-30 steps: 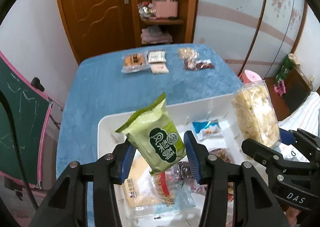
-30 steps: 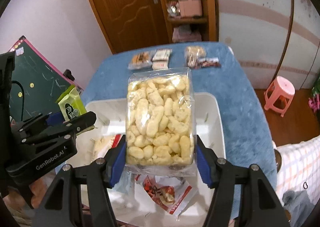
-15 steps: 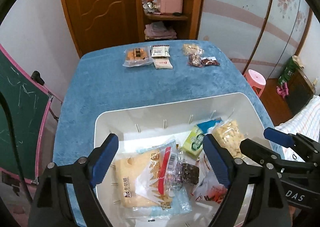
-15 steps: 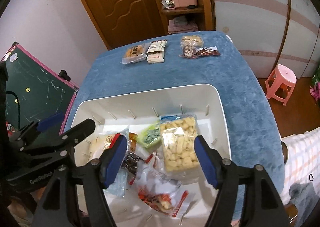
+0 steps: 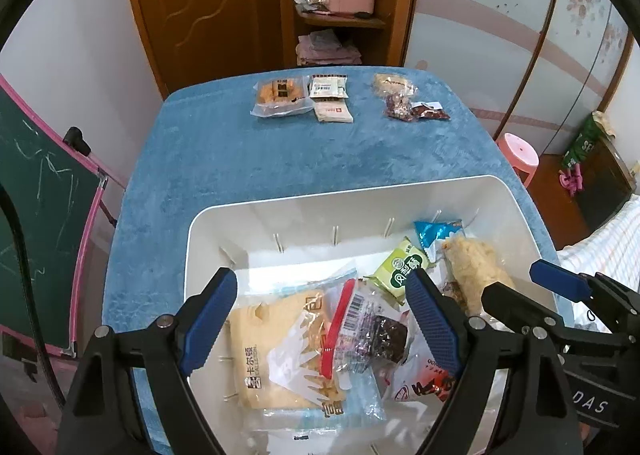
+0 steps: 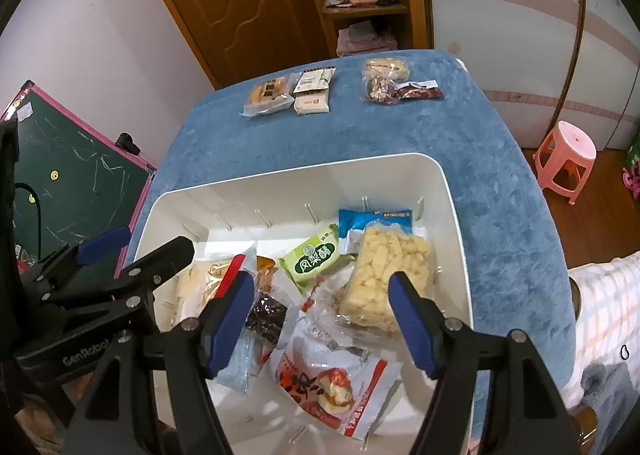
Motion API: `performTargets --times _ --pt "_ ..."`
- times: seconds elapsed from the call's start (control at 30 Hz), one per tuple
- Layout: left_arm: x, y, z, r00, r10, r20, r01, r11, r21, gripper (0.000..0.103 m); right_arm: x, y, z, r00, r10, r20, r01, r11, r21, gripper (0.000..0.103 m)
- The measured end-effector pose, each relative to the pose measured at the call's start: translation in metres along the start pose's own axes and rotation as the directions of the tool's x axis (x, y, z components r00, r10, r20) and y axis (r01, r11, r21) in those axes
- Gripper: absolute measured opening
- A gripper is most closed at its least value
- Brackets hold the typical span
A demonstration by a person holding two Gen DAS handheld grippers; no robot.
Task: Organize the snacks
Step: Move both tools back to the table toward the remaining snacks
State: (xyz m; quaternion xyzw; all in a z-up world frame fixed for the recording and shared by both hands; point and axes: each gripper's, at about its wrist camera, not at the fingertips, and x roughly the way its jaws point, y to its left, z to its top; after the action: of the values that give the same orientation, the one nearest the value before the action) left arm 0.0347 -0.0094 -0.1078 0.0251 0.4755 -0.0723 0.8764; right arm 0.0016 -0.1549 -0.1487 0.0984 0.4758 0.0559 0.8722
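**Both tools spread over the snack bin**

Now both tools hung above the white bin [image 5: 508, 191], each with its blue pads wide apart and nothing between them. The left tool [image 5: 320, 319] sat at 6 o'clock in its own view, over a yellow pack [image 5: 276, 351] and a clear bag with a red strip [image 5: 340, 327]. The right tool [image 6: 320, 319] sat at 6 o'clock in its view, over a red-and-white pouch [image 6: 336, 379] and a dark snack [image 6: 266, 315].

Inside the bin, the green pack [image 6: 314, 257] lay near the middle, tilted, with the blue pack [image 6: 372, 221] just beyond it toward 1 o'clock against the far wall. The puff bag [image 6: 386, 275] lay at the right side of the bin, touching the blue pack's near edge and resting partly on clear wrapping. From the left view the same puff bag [image 5: 476, 275] showed at 3 o'clock, beside the green pack [image 5: 400, 269].

The bin stood on the near end of the blue tabletop [image 5: 280, 159]. At the far end, toward 12 o'clock, two groups of snacks lay well apart from the bin: a cake pack [image 5: 280, 97] touching two white packets [image 5: 330, 99] on the left, and a pale bag with dark-red packets [image 5: 408, 107] on the right. A pink stool [image 6: 566, 157] stood on the floor at 3 o'clock, and a chalkboard [image 6: 72, 191] leaned at 9 o'clock.
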Motion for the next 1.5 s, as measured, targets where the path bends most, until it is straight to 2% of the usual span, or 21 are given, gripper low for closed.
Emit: performTargets --times 0.63,1.0,1.13,1.27,1.4,1.5 --pt "0.008 0.003 0.001 1.000 0.001 -0.018 -0.001 1.000 -0.004 0.085 0.007 -0.002 0.001 1.000 0.002 -0.015 -0.002 1.000 0.007 0.070" --pt "0.022 0.007 0.015 0.999 -0.018 -0.046 0.017 1.000 -0.021 0.085 0.018 0.000 0.012 1.000 -0.015 -0.027 0.015 1.000 -0.017 0.070" --pt "0.024 0.009 0.033 0.999 -0.020 -0.042 0.020 1.000 -0.008 0.085 0.018 0.003 0.026 0.999 -0.031 -0.017 0.030 0.998 -0.052 0.070" --pt "0.017 0.013 0.065 1.000 0.021 -0.003 -0.021 0.999 0.035 0.085 0.010 0.002 0.054 0.999 -0.032 -0.001 0.032 0.995 -0.090 0.070" --pt "0.006 0.021 0.115 0.996 0.061 0.060 -0.064 0.996 0.065 0.085 -0.007 -0.004 0.099 0.999 -0.015 0.030 0.018 0.995 -0.102 0.070" --pt "0.003 0.033 0.162 0.995 0.072 0.075 -0.075 0.996 0.045 0.085 -0.018 -0.010 0.143 0.997 -0.038 0.070 0.046 0.992 -0.114 0.070"
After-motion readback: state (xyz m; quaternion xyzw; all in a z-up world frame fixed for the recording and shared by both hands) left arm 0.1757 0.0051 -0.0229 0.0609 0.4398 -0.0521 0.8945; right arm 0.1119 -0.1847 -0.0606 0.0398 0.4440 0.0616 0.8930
